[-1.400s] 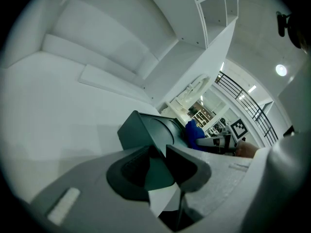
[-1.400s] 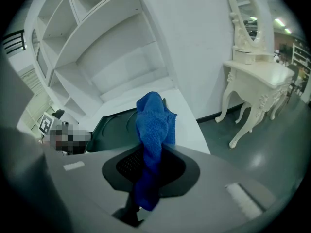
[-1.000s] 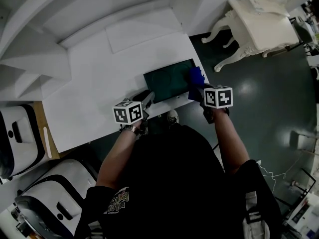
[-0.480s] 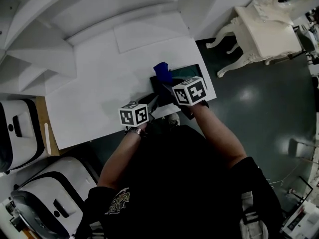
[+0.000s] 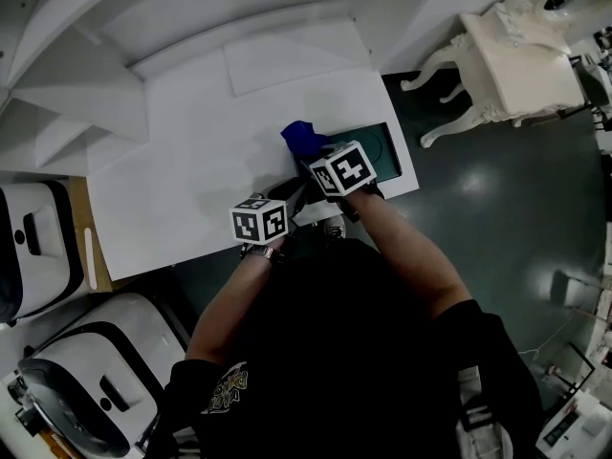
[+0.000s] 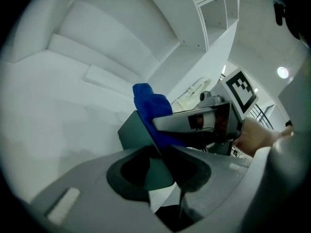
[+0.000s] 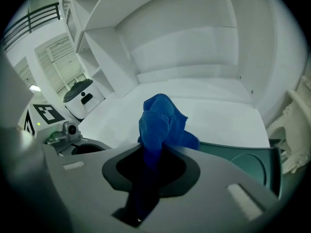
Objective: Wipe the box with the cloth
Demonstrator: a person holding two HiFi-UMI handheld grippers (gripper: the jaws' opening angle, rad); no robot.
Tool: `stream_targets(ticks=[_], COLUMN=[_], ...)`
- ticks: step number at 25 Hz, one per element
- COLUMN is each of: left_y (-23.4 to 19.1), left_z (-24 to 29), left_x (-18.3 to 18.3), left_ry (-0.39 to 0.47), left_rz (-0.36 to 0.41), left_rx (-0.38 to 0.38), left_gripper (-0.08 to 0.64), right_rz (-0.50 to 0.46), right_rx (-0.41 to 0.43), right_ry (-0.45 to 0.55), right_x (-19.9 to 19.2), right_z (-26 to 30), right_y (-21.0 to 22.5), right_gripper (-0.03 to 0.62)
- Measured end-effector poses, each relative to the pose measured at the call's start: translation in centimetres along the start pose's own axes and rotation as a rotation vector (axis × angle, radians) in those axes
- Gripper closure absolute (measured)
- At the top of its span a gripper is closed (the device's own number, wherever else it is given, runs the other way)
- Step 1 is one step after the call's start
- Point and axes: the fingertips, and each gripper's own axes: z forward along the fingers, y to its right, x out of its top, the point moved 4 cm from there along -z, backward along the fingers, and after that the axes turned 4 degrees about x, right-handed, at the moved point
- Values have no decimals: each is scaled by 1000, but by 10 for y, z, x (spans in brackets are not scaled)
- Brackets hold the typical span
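Right gripper view, right claw clamped on cloth above box, left claw closed nearby

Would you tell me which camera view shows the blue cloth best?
The right gripper view: the blue cloth sits central, pinched by the right hand-held gripper above the green box. The left gripper view shows it sideways, partly hidden; the head view shows only a small patch.

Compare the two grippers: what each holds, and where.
The left gripper clamps the green box at its near corner; the right gripper clamps the blue cloth. The left sits at the box's edge; the right reaches over its top. Both are shut.
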Motion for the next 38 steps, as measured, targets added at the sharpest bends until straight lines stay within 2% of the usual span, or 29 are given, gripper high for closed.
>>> stream_targets(ticks=[4,12,17,21,25,30,38], left_y=[0,0,1,0,-1,0,0], left_z=[0,0,1,1,1,2,0], left_x=[0,-1,0,-1,-1,-1,-2], left_ry=[0,-5,-10,-10,-10,-8,-3], left_rz=[-1,-5,-12,-18,-20,-26,-29], left_rx=[-2,8,4,2,3,0,3], left_gripper=[448,449,449,449,449,449,451], right_rz=[29,55,79,56,66,93,150], right_rx=[-4,-115,-140,-251,-327,-314,-269], right_ry=[12,26,33,-8,-47,-76,-24], right_x=[-1,-12,-18,-28,-37,-41,-43], right_z=[-1,-27,-45,-65,-84,-91,-89], right_y=[9,53,74,105,135,143,144], right_gripper=[500,500,500,500,501,502,502])
